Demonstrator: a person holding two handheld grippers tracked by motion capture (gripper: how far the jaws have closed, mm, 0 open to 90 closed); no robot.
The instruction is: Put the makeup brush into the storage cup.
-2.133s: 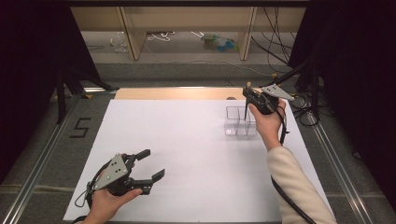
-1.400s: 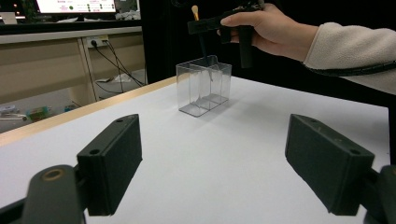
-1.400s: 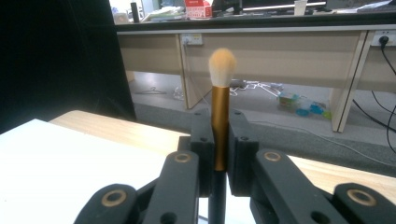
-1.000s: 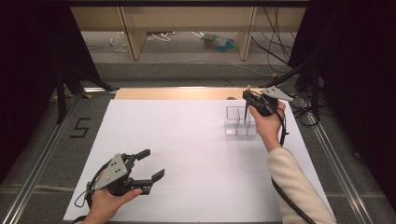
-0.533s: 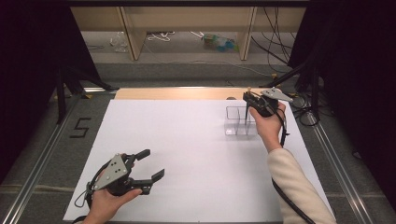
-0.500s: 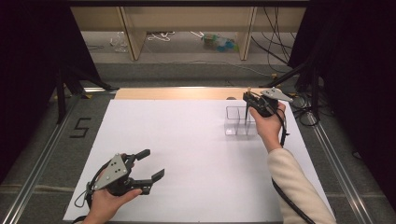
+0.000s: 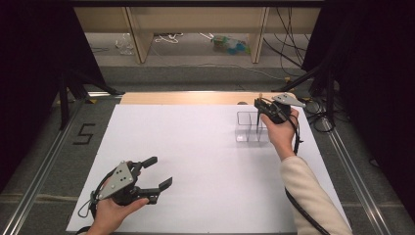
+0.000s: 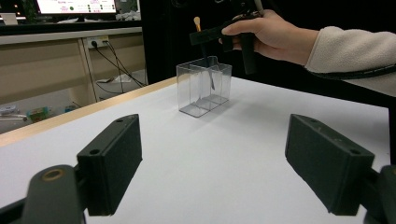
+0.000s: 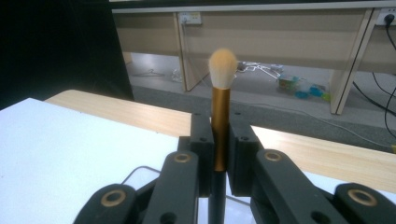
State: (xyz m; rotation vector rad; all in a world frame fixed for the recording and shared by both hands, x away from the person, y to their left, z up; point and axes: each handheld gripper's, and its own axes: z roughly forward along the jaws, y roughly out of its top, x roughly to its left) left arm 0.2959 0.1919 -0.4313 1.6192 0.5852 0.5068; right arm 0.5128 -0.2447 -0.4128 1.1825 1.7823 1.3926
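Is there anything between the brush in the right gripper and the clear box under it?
Nothing visible blocks it. The right gripper holds the brush upright, bristles up, and its dark handle already reaches down into the clear box, which looks otherwise empty.

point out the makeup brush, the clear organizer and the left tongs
makeup brush [image 9: 222, 63], right gripper view, bristle tip
clear organizer [image 8: 203, 88], left gripper view, front wall
left tongs [image 7: 160, 172], high view, between fingertips

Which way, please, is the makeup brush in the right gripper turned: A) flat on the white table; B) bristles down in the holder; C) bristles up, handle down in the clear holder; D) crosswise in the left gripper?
C: the right gripper is shut on the makeup brush, bristles upward, and its dark handle reaches down into the clear holder.
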